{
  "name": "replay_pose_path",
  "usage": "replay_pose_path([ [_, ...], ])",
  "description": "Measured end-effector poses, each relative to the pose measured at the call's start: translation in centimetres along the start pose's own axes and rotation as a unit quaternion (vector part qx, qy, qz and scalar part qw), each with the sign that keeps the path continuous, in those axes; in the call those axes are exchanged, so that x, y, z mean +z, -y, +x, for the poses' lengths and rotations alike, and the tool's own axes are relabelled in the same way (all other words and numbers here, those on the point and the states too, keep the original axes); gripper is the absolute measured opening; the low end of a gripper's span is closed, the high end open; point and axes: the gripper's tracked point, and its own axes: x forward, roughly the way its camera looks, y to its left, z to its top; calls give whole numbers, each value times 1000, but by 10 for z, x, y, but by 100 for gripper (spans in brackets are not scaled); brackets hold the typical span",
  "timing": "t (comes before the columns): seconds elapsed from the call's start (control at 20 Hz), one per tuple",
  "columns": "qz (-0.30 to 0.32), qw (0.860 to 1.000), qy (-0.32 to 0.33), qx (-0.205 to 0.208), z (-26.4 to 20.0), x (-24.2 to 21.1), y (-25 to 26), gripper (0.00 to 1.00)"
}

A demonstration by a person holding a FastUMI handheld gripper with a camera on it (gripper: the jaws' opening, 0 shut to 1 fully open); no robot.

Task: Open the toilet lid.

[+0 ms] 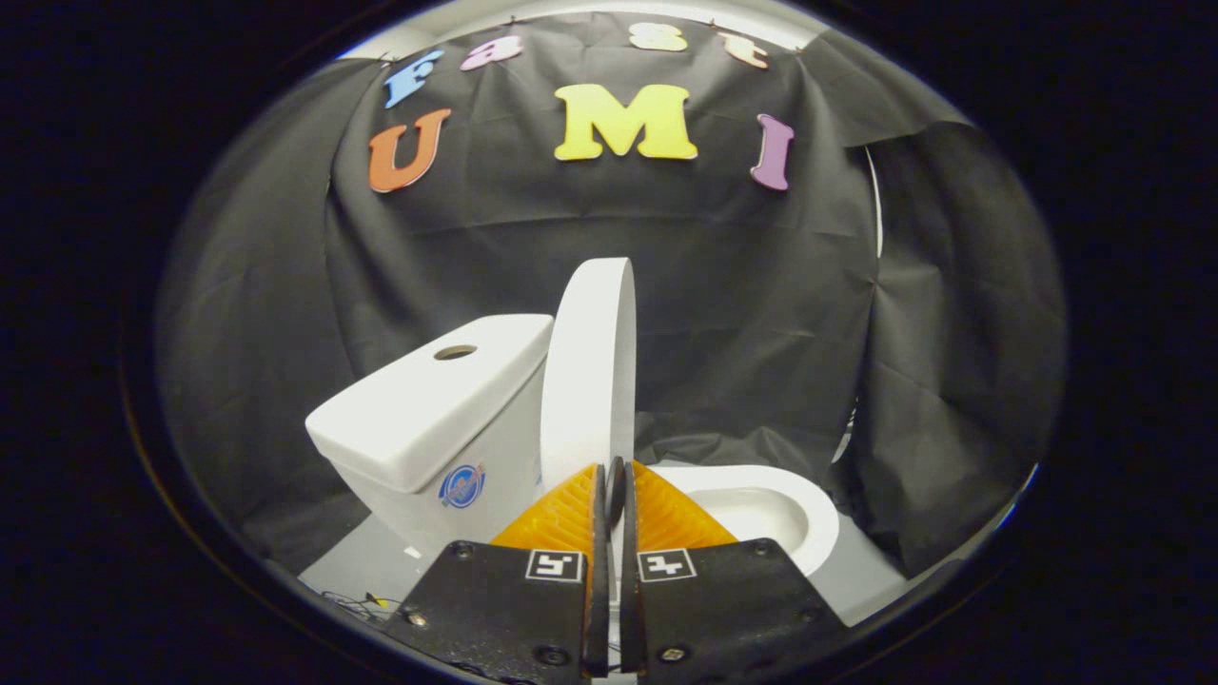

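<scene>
- The white, oval, hard-plastic toilet lid is seen standing nearly upright, edge-on, just ahead of the fingers, beside the white ceramic cistern and above the white ceramic bowl.
- The gripper is seen with its fingers drawn close together, and the lower rim of the lid appears to be pinched between them; both fingers seem to press on that thin edge, though the contact itself is partly hidden.
- The lid is judged to be light and stiff, with a smooth, glossy skin that could slip from a loose hold; as it is hinged at the back, it will swing in an arc rather than lift free.
- The free rim, far from the hinge, is judged the best place to take hold, and that is where the fingers are placed.
- With the lid this near vertical, the task is judged almost complete; a gentle release is called for, so that the lid rests against the cistern and does not knock it or fall back onto the bowl.
- The toilet is seen standing on a pale grey floor, where a few thin wires lie near the cistern's base.
- The booth is closed in by draped black cloth, bunched on the floor behind the bowl.
</scene>
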Motion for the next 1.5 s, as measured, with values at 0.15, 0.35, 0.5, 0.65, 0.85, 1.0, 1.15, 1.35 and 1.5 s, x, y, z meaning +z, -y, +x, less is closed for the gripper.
replay_pose_path([
  [0.15, -24, 1000, -3, -8, 2, 0, -10, 8],
  [0.35, -90, 996, -16, -9, 10, 2, -31, 10],
  [0.5, -91, 996, -2, 21, 2, 8, -39, 16],
  [0.65, -69, 994, 39, 68, -15, 28, -44, 43],
  [0.85, -54, 990, 116, 63, -56, 61, -12, 84],
  [1.0, -18, 988, 128, 84, -80, 58, 16, 91],
  [1.15, 17, 988, 131, 76, -102, 49, 66, 98],
  [1.35, 17, 987, 158, 37, -118, 29, 136, 100],
  [1.5, 8, 989, 147, 13, -124, -4, 180, 100],
])
